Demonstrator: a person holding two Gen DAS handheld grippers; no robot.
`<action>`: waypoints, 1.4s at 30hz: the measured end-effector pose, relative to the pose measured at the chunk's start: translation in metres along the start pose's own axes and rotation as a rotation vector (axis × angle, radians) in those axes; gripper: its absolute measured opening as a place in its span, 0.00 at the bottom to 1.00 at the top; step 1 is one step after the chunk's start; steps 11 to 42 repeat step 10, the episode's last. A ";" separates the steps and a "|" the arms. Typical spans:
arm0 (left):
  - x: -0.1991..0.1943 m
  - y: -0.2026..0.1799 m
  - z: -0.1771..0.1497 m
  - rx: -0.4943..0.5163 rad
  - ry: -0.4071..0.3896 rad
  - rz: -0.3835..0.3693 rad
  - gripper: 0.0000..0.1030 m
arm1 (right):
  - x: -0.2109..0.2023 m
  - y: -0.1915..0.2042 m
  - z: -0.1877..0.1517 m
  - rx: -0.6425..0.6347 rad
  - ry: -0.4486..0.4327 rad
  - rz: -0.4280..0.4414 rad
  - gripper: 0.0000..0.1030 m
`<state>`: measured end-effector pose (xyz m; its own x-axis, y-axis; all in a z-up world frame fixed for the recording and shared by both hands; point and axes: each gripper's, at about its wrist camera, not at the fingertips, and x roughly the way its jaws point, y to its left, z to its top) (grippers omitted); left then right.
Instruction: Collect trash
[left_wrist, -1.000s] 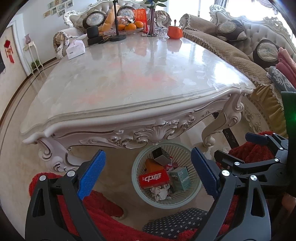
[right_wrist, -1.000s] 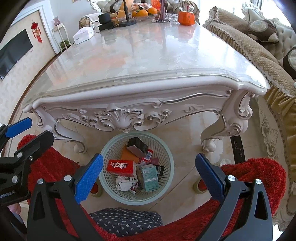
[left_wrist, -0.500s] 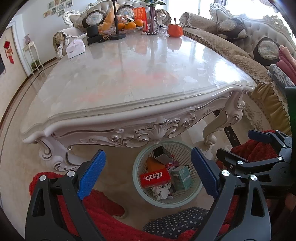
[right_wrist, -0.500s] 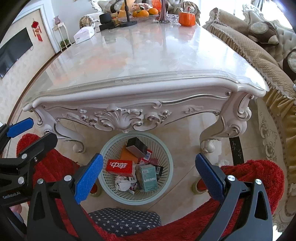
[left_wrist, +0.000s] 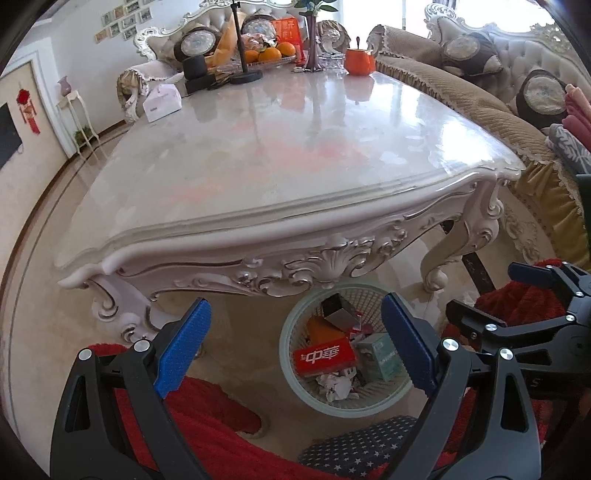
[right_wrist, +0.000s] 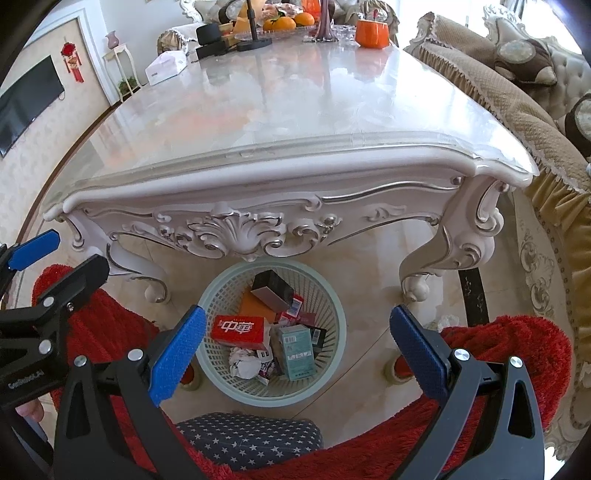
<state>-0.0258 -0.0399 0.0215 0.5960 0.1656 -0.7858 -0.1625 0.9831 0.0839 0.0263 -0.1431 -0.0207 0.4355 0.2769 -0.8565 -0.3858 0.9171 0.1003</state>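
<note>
Under the marble table (right_wrist: 295, 110), a filled basket (right_wrist: 334, 295) on tile; sofas beside.

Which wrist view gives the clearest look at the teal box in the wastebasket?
Right wrist: the teal box lies unobstructed in the wastebasket. In the left wrist view the box is partly hidden behind a blue finger pad.

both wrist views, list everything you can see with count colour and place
table: 1, white marble top, centre
basket: 1, pale green, floor under table edge
red box: 1, in basket
teal box: 1, in basket
black box: 1, in basket
crumpled paper: 1, white, in basket
tissue box: 1, white, far table end
oranges: several, far end
orange pot: 1, far end
sofa: beige, right
left claw: open, empty
right claw: open, empty
</note>
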 end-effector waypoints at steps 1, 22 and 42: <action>0.000 0.000 0.000 0.003 0.000 -0.008 0.88 | 0.000 0.000 0.000 0.001 0.000 0.000 0.93; 0.009 0.001 0.000 -0.018 0.055 -0.077 0.88 | 0.002 -0.002 0.000 0.011 0.003 -0.003 0.93; 0.009 0.001 0.000 -0.018 0.055 -0.077 0.88 | 0.002 -0.002 0.000 0.011 0.003 -0.003 0.93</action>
